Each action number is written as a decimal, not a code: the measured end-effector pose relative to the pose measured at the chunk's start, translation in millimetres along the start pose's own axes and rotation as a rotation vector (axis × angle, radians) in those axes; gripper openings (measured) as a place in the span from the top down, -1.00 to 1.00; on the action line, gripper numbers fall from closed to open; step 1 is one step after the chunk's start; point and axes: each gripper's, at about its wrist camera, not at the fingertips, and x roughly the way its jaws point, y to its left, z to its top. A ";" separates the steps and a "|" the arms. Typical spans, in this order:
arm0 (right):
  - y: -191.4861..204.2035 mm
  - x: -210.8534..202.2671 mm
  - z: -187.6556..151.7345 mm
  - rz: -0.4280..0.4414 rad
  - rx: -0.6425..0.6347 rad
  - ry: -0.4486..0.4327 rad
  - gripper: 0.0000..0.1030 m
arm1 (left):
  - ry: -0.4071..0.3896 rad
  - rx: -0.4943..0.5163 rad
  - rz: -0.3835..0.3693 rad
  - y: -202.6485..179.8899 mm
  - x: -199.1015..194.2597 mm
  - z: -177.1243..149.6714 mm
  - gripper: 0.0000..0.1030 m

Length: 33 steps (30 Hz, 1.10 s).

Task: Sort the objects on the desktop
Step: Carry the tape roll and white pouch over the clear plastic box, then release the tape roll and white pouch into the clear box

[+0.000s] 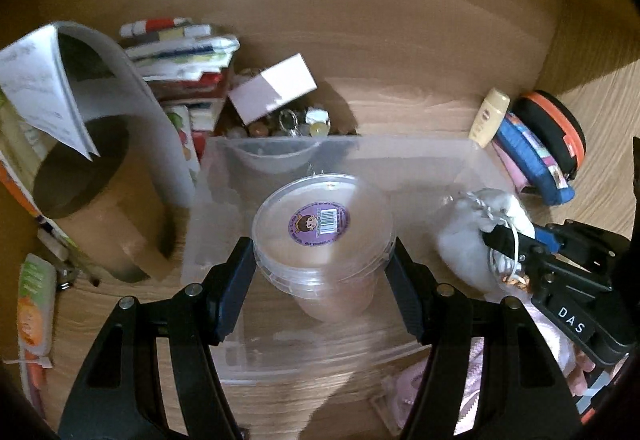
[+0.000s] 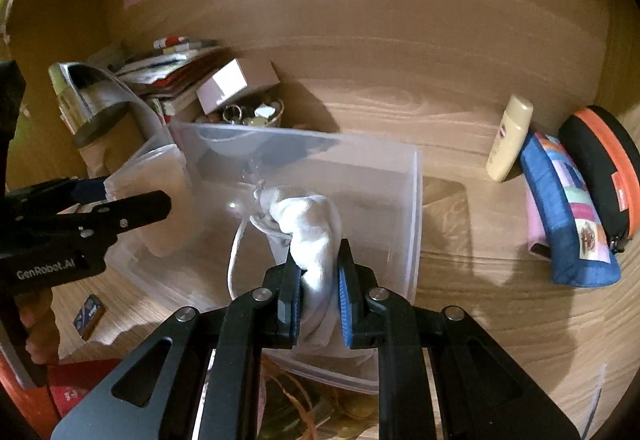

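While the left gripper (image 1: pixel 324 260) squeezes the tub (image 1: pixel 322 236) over the clear box (image 1: pixel 400 156), it could slip sideways. The right gripper's (image 2: pixel 319 276) fingers pinch the white bag (image 2: pixel 308 224), whose cord (image 2: pixel 234 260) might snag.

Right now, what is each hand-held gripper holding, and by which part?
The left hand-held gripper clamps the round lidded plastic tub by its sides, under the lid. The right hand-held gripper pinches the white drawstring pouch by its lower body.

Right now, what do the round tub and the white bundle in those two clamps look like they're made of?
Round tub: clear, glossy plastic, probably; the wood shows through it, and its lid carries a purple sticker. The left gripper holds it.
White bundle: soft matte cloth, seemingly a drawstring pouch; it creases where the right gripper squeezes it.
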 end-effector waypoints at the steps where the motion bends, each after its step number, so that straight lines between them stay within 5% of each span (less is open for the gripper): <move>1: 0.6 1.3 -0.1 -0.001 -0.002 0.004 0.74 | 0.010 0.004 0.002 -0.1 3.1 -1.6 -0.26; 11: 1.8 1.1 -0.2 -0.014 0.003 0.007 0.68 | 0.052 0.038 0.029 -6.2 17.2 -7.5 -0.26; 23: -0.4 -0.3 0.7 -0.048 0.003 0.005 0.31 | 0.052 0.057 0.056 -7.4 15.3 -8.8 -0.26; 29: 1.9 -13.3 2.3 -0.025 -0.003 -0.028 -0.30 | 0.050 0.068 0.073 -11.1 13.4 -7.5 -0.31; 33: 6.5 -24.7 3.5 -0.057 -0.027 -0.056 -0.45 | 0.008 0.075 0.038 -14.6 1.2 -5.6 -0.69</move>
